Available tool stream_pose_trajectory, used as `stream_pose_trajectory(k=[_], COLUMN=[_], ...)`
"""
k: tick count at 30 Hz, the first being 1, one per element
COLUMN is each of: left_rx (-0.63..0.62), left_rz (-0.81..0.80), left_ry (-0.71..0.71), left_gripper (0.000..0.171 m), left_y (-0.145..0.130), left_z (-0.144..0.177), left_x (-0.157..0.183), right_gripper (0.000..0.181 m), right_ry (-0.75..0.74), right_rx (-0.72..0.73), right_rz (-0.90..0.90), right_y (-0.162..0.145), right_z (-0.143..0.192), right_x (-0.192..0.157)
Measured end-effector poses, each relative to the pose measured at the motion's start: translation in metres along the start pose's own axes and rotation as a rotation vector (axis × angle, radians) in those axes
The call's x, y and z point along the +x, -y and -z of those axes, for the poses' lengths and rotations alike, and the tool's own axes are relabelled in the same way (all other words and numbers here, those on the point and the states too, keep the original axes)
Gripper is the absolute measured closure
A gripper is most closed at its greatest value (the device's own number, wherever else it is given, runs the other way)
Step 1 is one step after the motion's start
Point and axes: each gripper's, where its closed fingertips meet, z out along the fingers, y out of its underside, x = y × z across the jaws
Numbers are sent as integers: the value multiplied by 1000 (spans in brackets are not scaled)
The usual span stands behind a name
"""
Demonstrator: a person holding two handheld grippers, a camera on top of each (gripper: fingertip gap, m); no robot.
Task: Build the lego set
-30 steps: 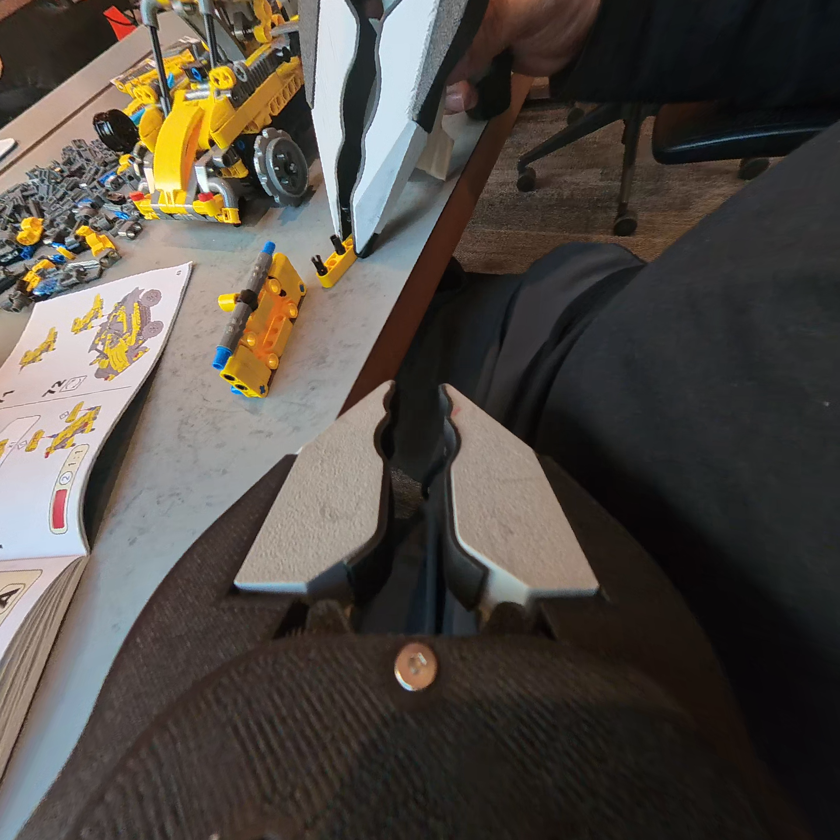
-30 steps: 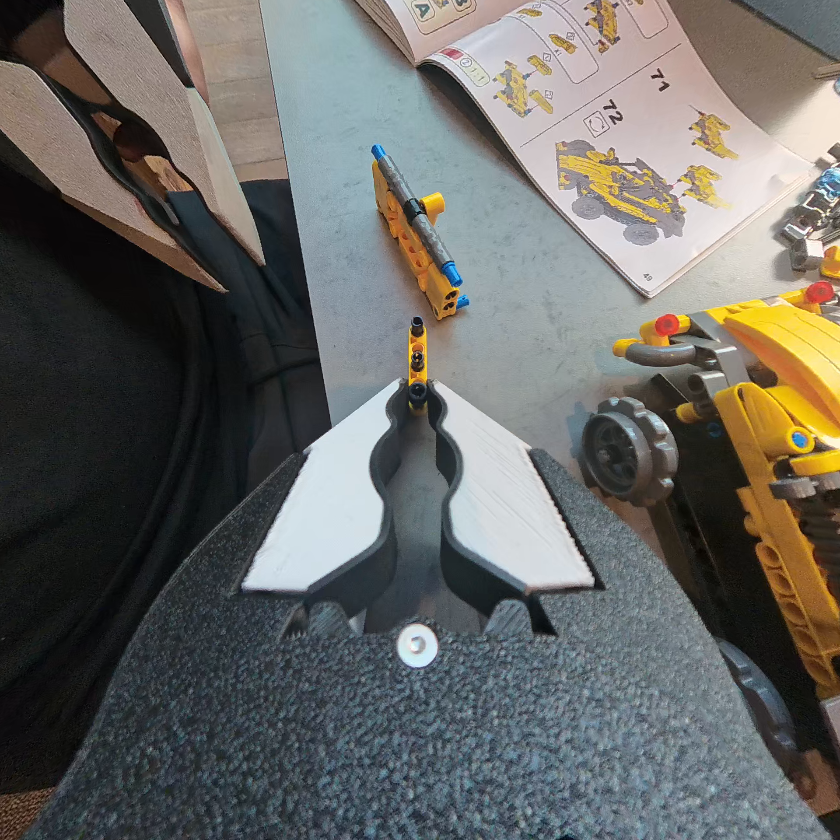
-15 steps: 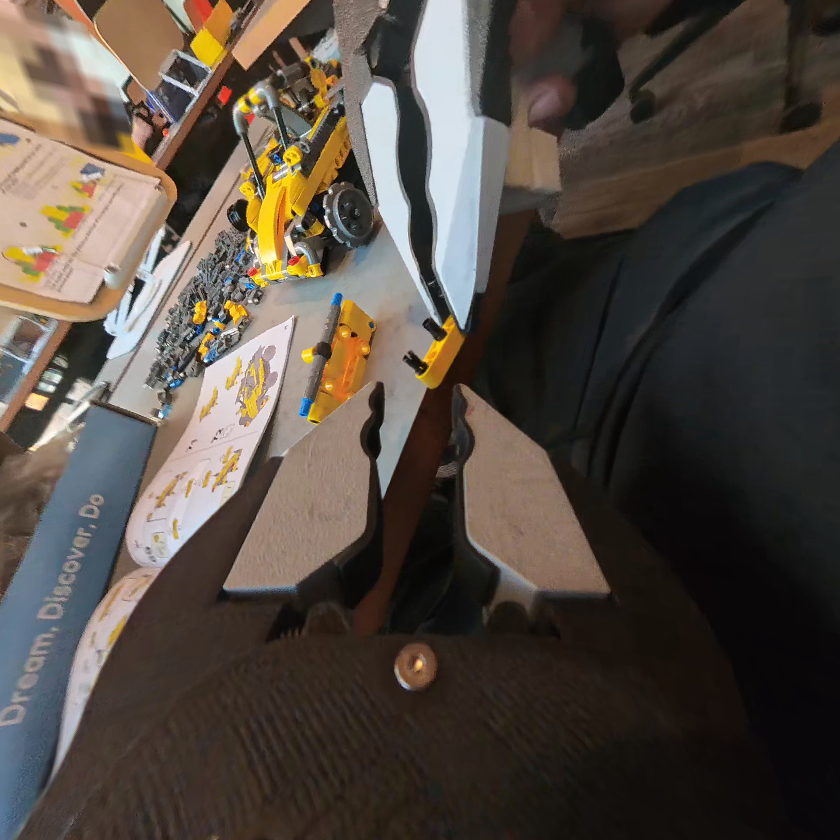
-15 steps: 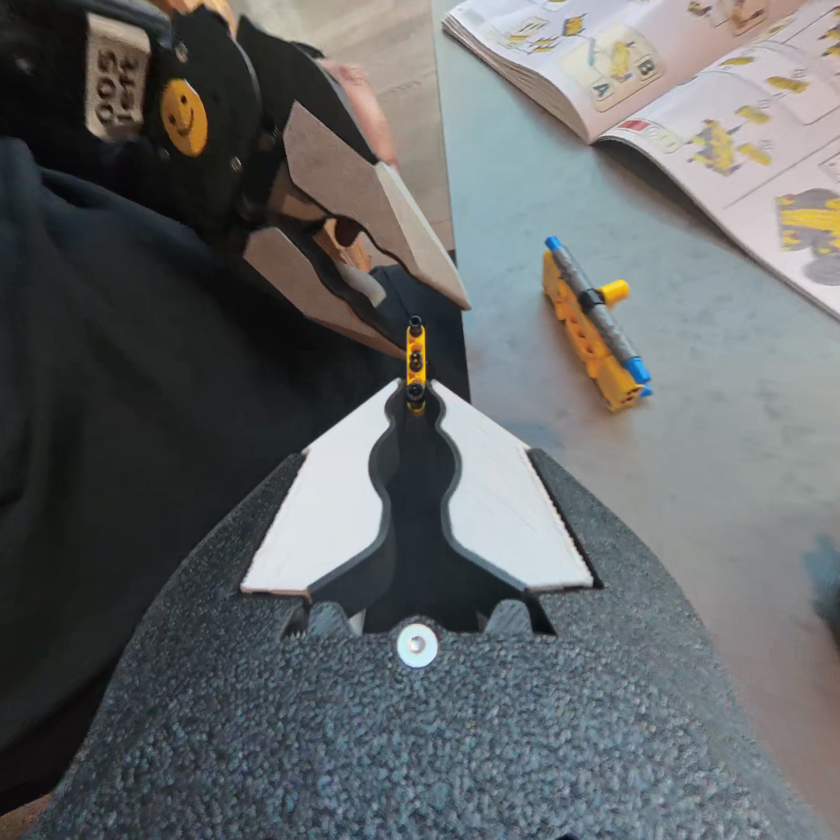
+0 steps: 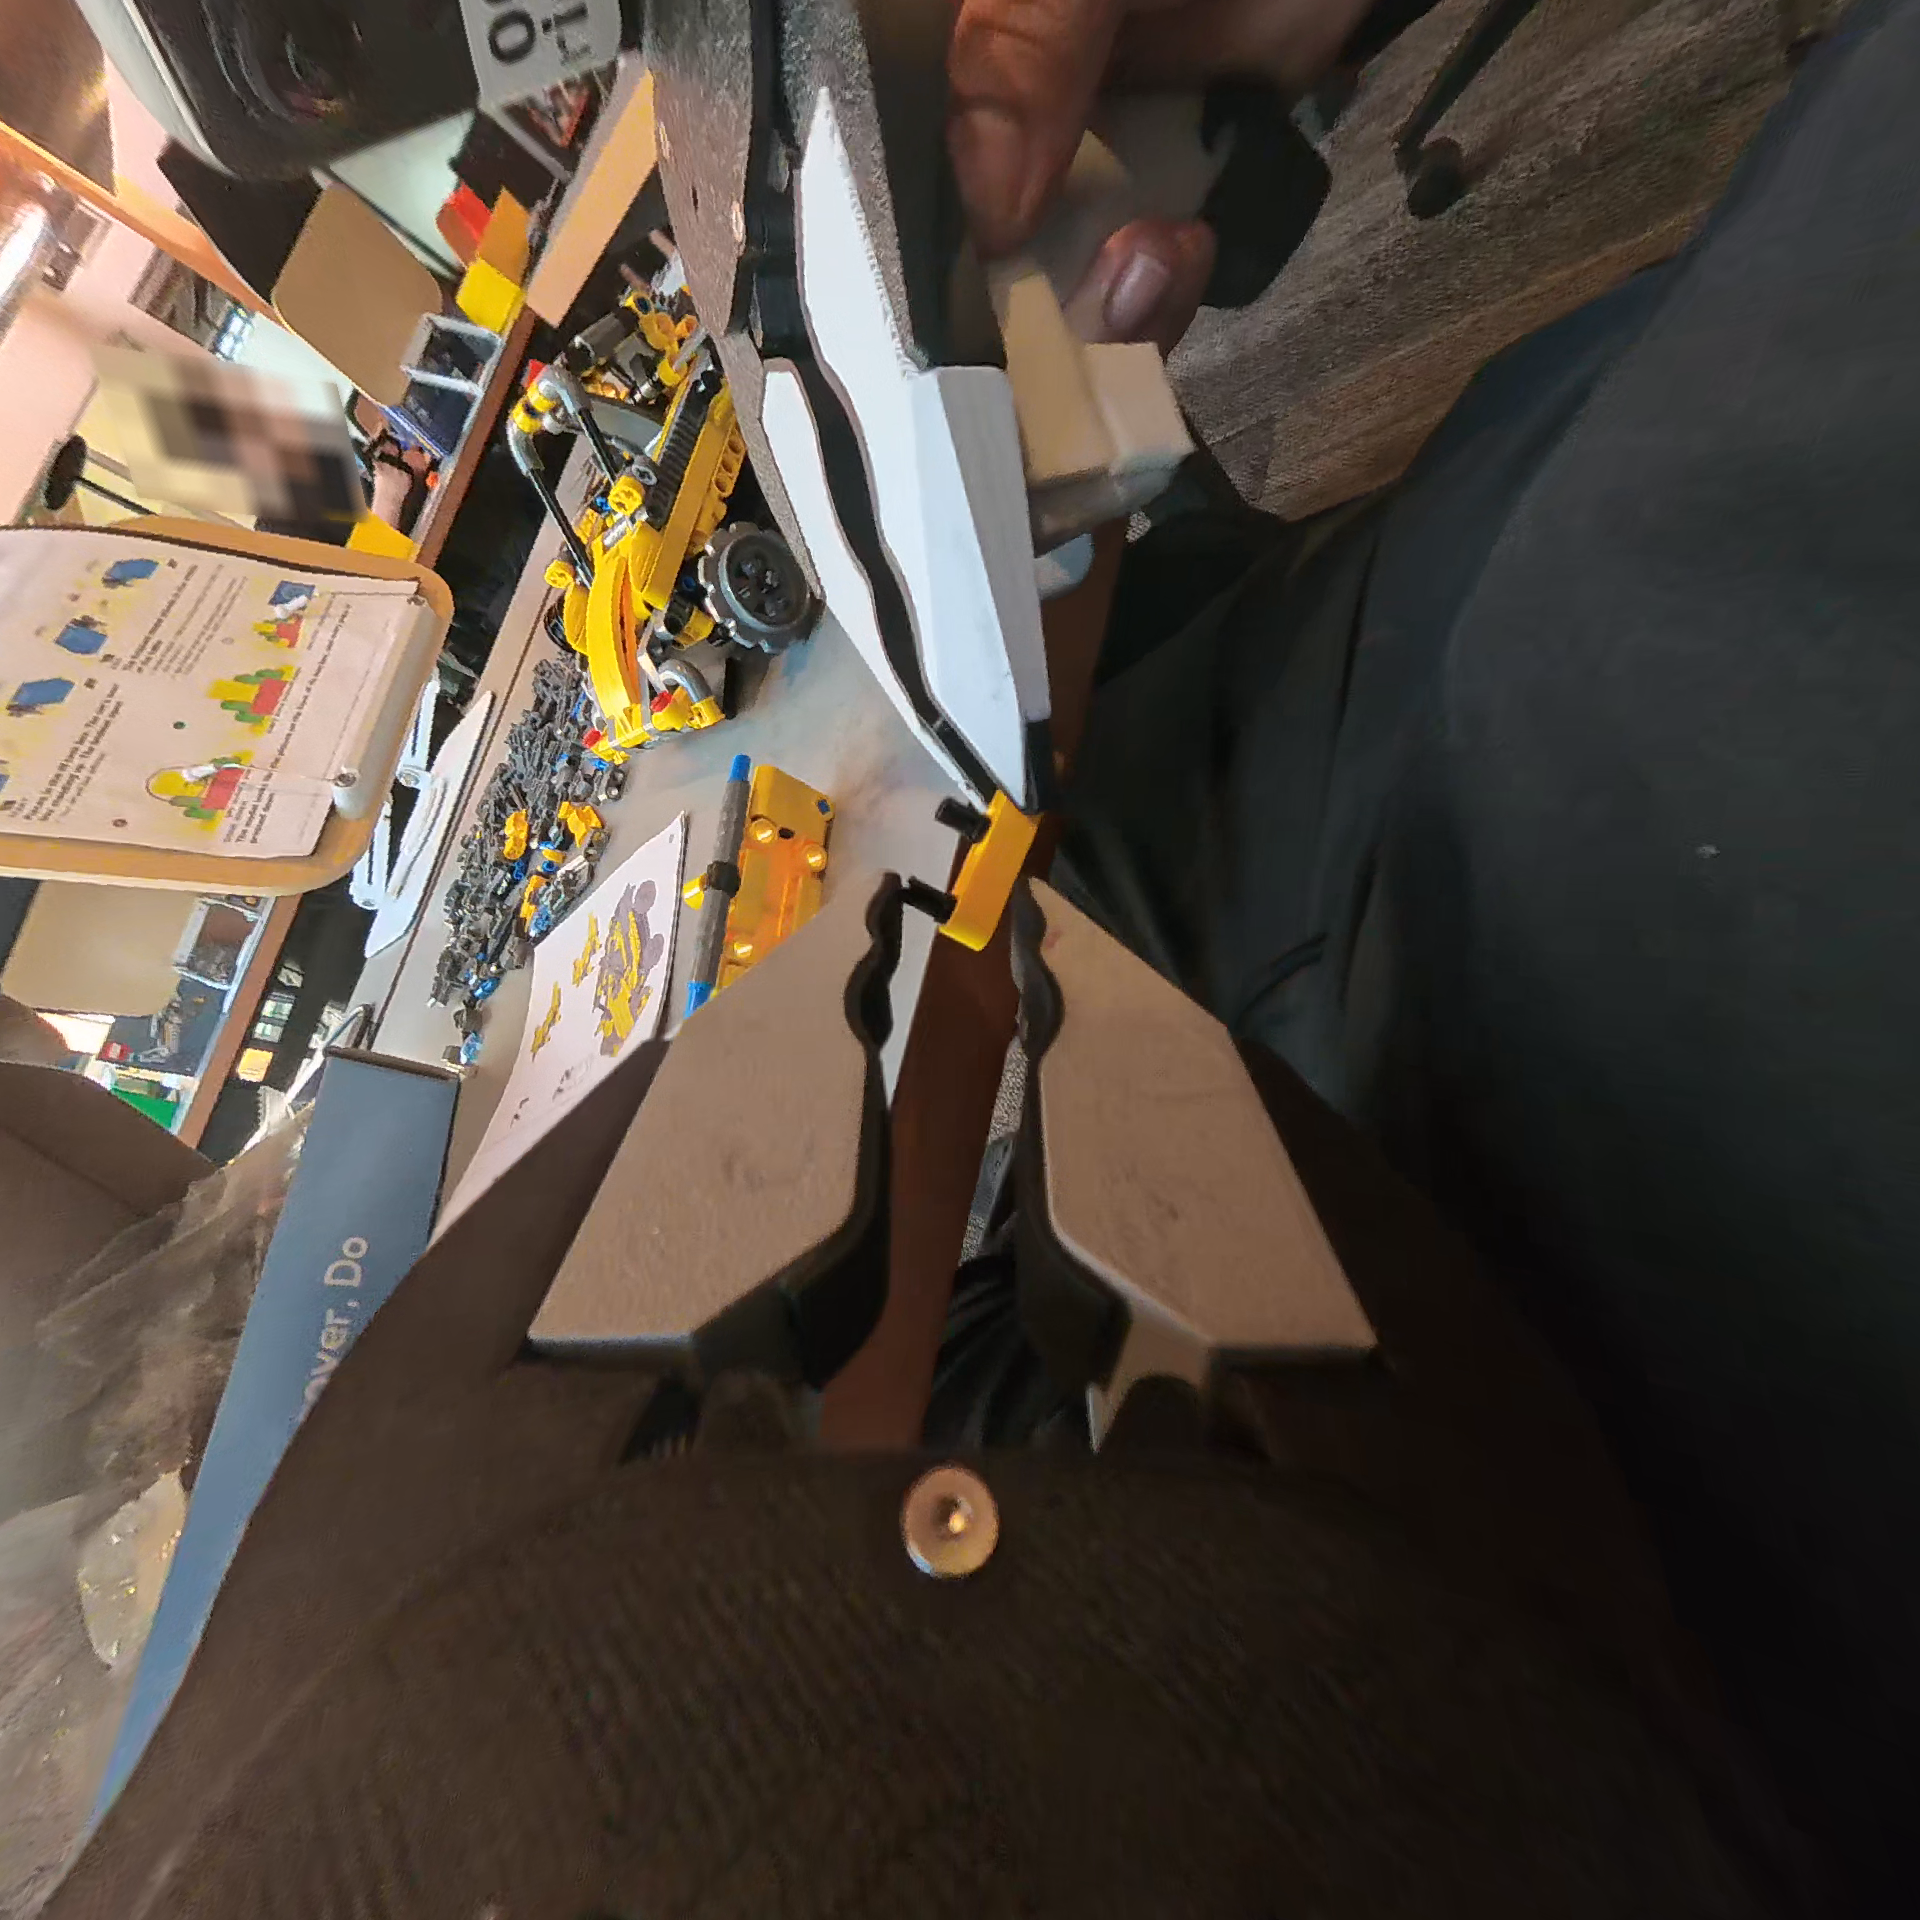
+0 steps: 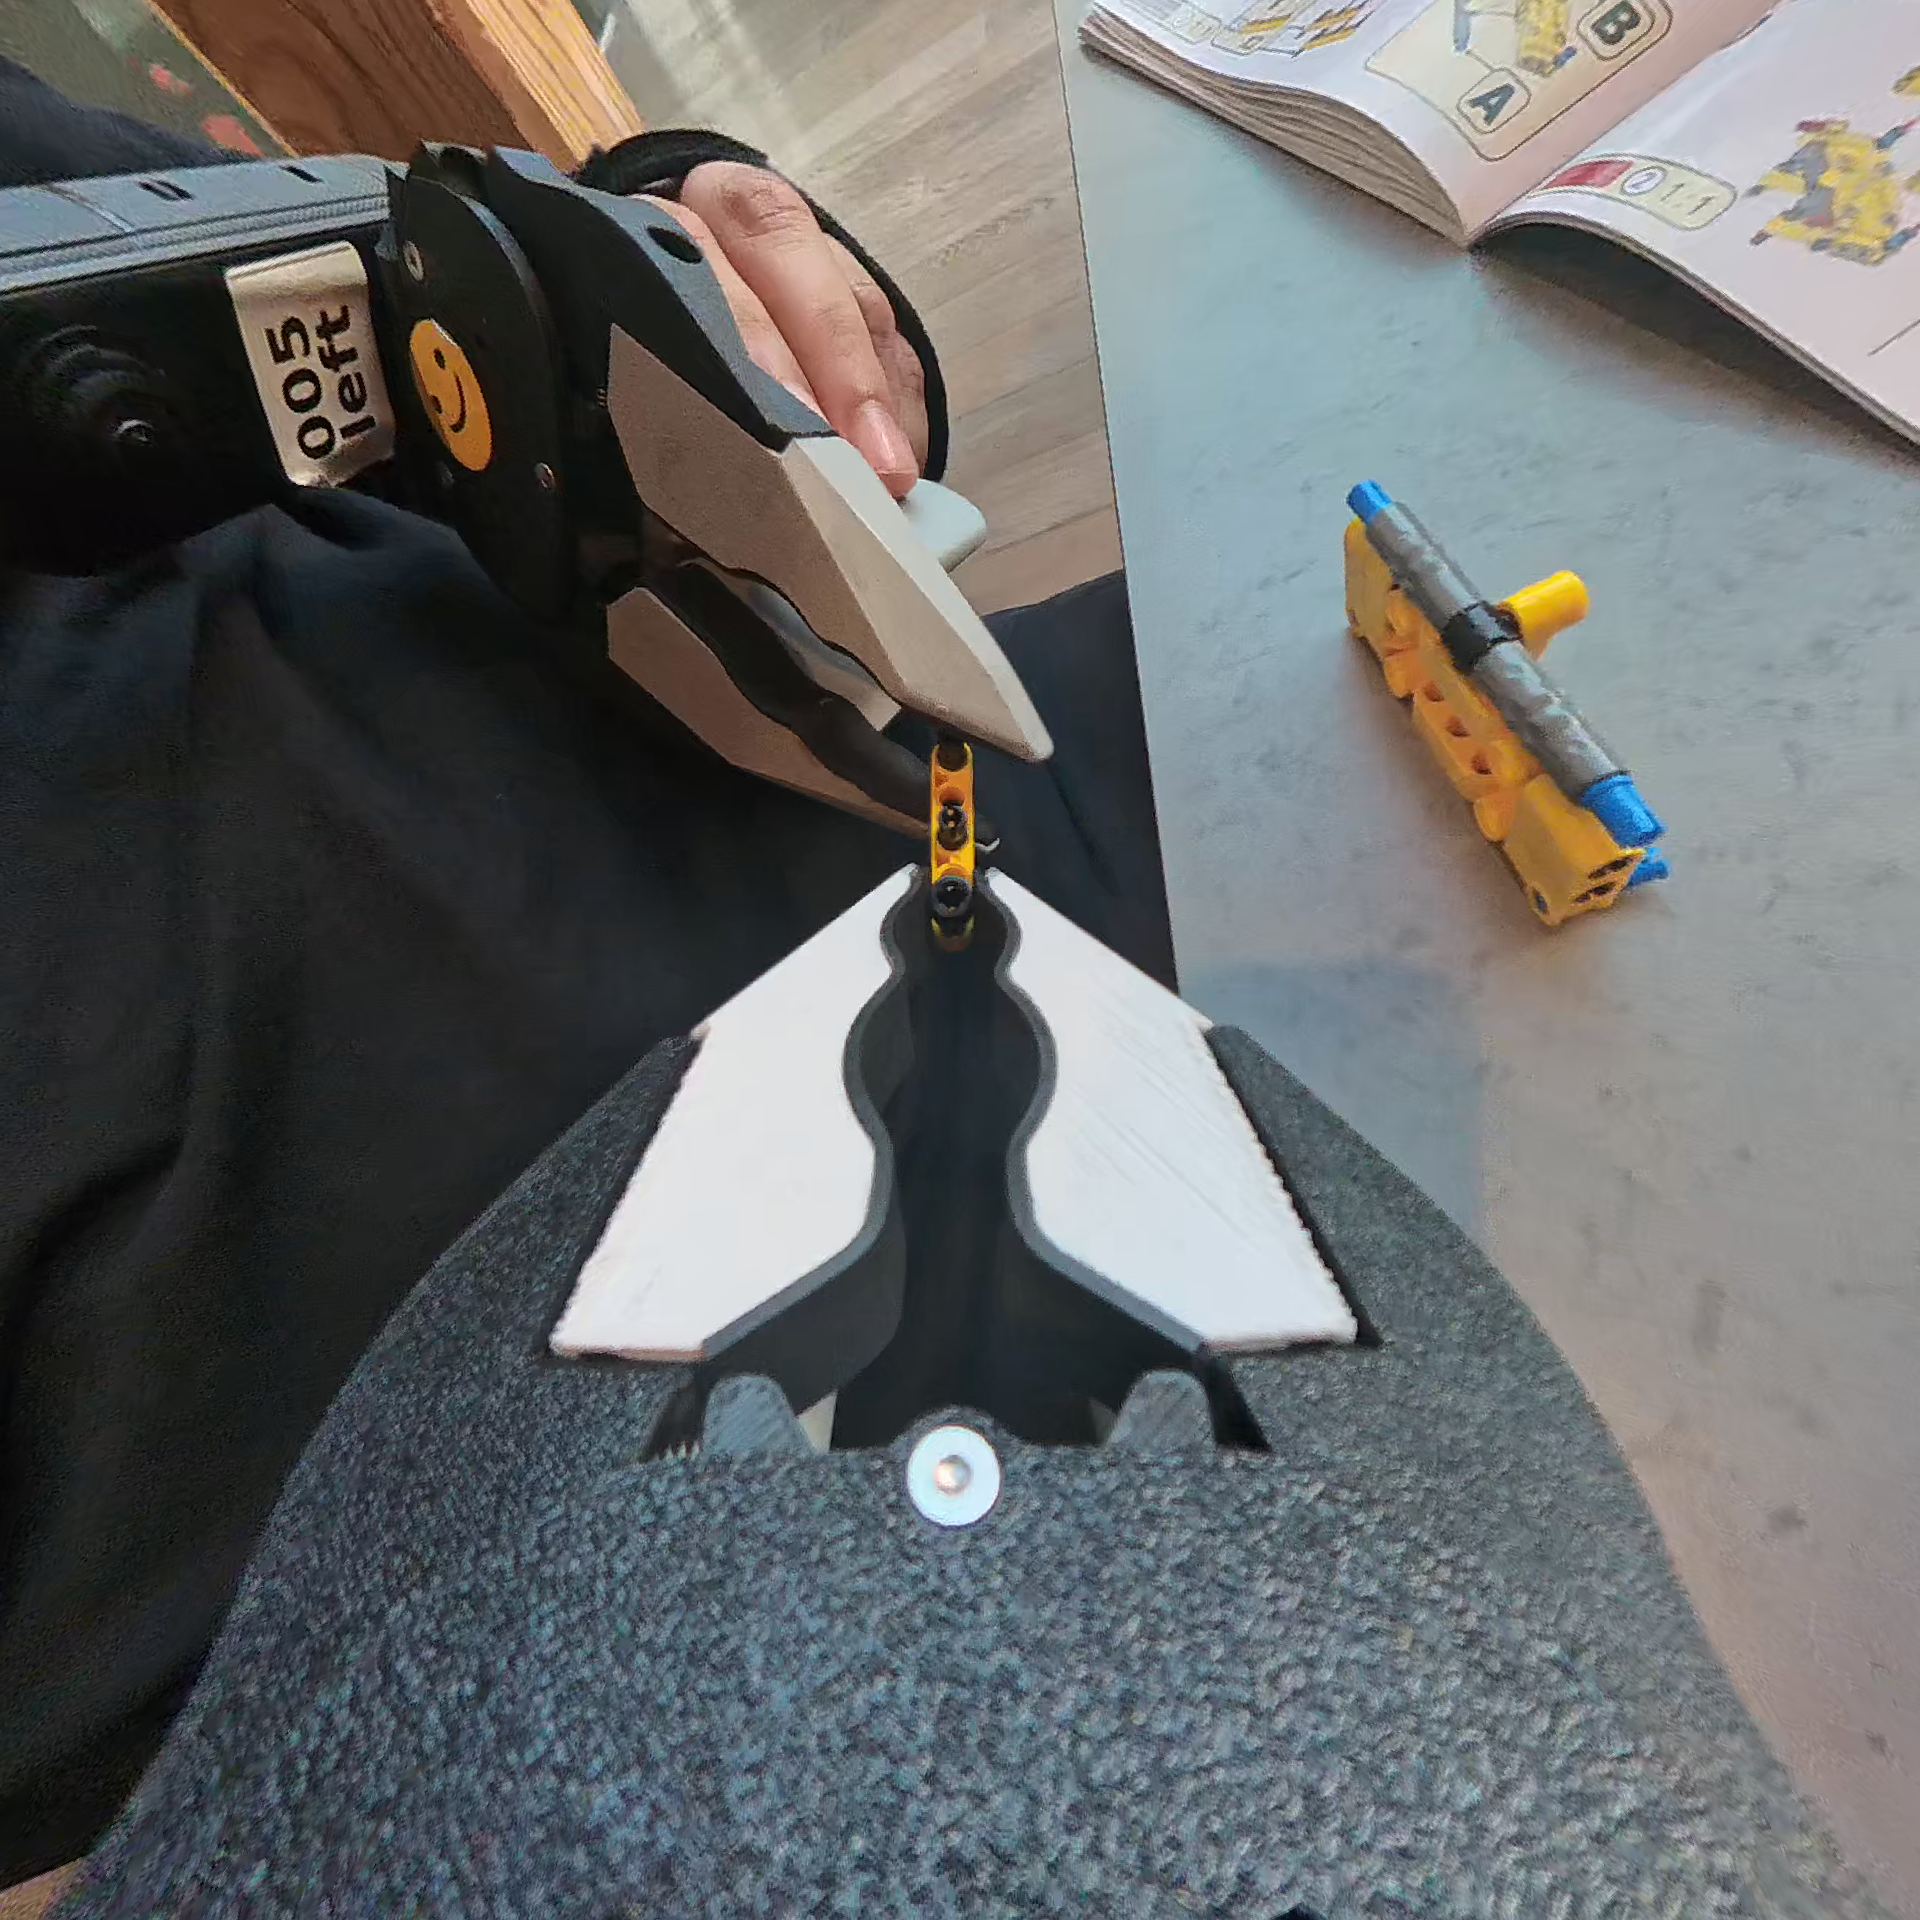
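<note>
A 2-claw meeting at the edge of a grey worktop [image 6: 1455,1143]: the right claw [image 6: 951,883] is pressed together on 1 end of a small yellow beam [image 6: 951,800] and holds it in the air just off the worktop's edge, above a person's dark clothing [image 6: 312,831]. The pinch sits at the very tips of the fingers, so most of the beam stands clear ahead of them. In the left wrist view, 2 black pins [image 5: 951,816] stick out of the beam's side.

The left claw [image 5: 954,886] is spread, and its tips lie to either side of the beam's free end. Whether either finger touches the beam cannot be told from these views. A hand [image 6: 821,301] grips the left claw's body from behind.

On the worktop, well apart from both claws, lies a yellow sub-assembly [image 6: 1496,707] with a grey axle capped in blue along its top. An open instruction booklet [image 6: 1558,135] lies beyond it. Farther along, the left wrist view shows a large yellow model vehicle [image 5: 665,582] with a grey toothed wheel, and beside it a spread of loose grey, blue and yellow parts [image 5: 530,821].
</note>
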Motion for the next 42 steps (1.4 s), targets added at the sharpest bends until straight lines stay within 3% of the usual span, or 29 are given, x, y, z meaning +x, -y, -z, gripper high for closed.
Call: stream_pose_trajectory(k=[11, 42], left_rx=[-39, -29], left_rz=[65, 96], left_ry=[6, 63], left_gripper=[155, 155], left_y=[-12, -12], left_z=[-2, 1], left_x=[-8, -20], right_gripper=[167, 166], right_ry=[-200, -178], right_rx=[-19, 49], right_rz=[168, 157], right_y=[7, 15], right_z=[7, 11], right_x=[12, 9])
